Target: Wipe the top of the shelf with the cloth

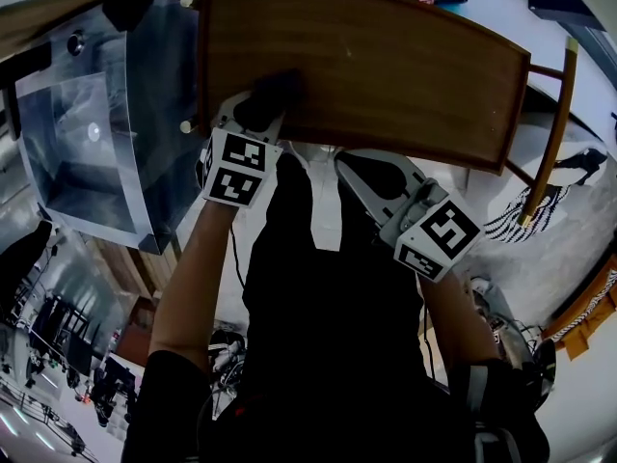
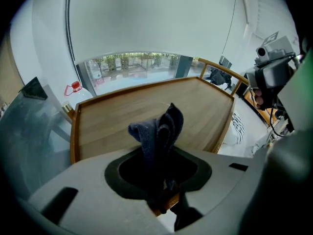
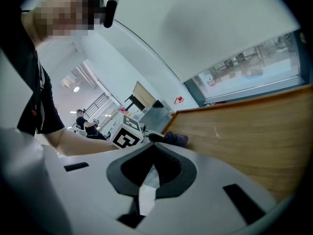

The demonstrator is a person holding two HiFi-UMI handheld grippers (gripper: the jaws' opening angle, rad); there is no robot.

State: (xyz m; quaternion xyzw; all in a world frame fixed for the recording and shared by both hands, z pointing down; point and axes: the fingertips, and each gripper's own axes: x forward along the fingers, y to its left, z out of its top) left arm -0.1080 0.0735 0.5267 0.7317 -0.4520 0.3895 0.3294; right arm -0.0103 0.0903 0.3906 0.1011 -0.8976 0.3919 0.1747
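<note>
Seemingly the wipe is at an early stage, or at least has most of its ground ahead. Nearest the person, the right tongs (image 3: 150,166) hang just short of the shelf's near edge, clenched on nothing, their tips met and no part of them on the wood. A little further on, the left tongs (image 2: 161,187) are clamped on the cloth (image 2: 159,131), which sits at the near left corner of the shelf top (image 2: 122,116). In the head view it appears to rest on the wood just inside the raised rim. The cloth is dark blue and nappy, like towelling. It is bunched into upright folds that stand out of the tongs rather than spread flat, so only a small patch is likely to meet the surface. Beyond it the top stretches away bare, brown wood with a low lip round its edges. No streak, damp mark or dust line shows which part has been wiped, so what is done cannot be read. Judging by where the cloth lies, the middle, the far side and the right end are left.
</note>
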